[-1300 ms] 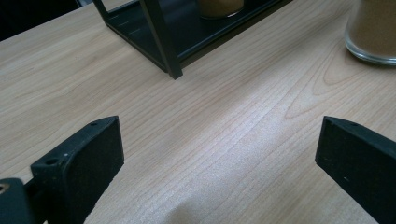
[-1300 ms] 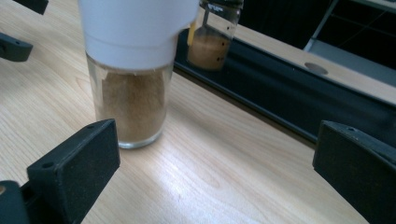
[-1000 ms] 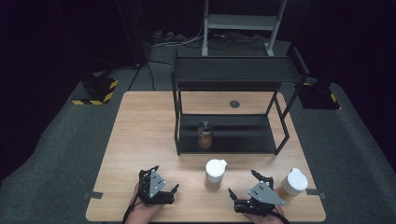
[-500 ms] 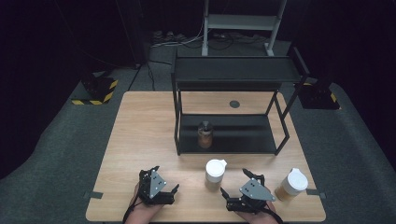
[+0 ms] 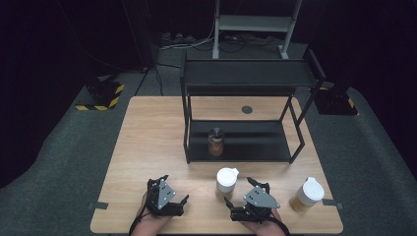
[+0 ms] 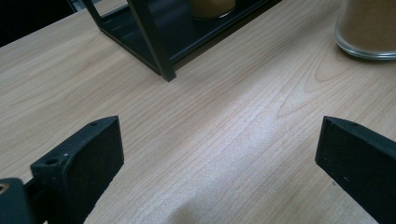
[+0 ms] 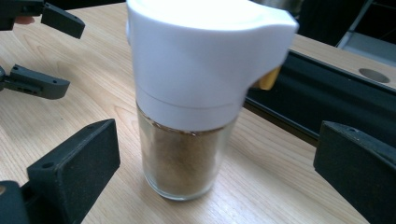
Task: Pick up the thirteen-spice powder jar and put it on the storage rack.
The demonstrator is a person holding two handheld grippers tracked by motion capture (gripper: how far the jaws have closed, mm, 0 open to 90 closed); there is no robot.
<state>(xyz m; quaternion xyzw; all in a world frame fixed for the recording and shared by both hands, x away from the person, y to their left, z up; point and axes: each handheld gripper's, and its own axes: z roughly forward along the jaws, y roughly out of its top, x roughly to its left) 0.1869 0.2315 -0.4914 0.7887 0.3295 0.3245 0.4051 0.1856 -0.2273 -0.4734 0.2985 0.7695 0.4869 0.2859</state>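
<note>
Broadly, the wooden table [image 5: 147,147] carries a black two-tier rack [image 5: 246,81] at its far middle, taken as the landmark below. A small jar [image 5: 215,141] stands on the rack's lower shelf; its contents are hard to make out from the high view, possibly brown powder.

Right gripper [image 5: 250,199] sits at the near edge in front of the rack, held from below by a hand whose forearm is cut off by the frame. It angles toward the white-lidded spice jar [image 5: 226,180] just in front of the rack. In the right gripper view the jaws stand wide apart, one on each side of that jar [image 7: 196,102], not touching it; the glass holds brown powder and stands upright.

Left gripper [image 5: 169,191] rests in front of the rack's left post, jaws likewise spread, over bare wood in the left gripper view.

A second white-lidded jar [image 5: 307,194] stands in front of the rack's right end, right of the right gripper.
</note>
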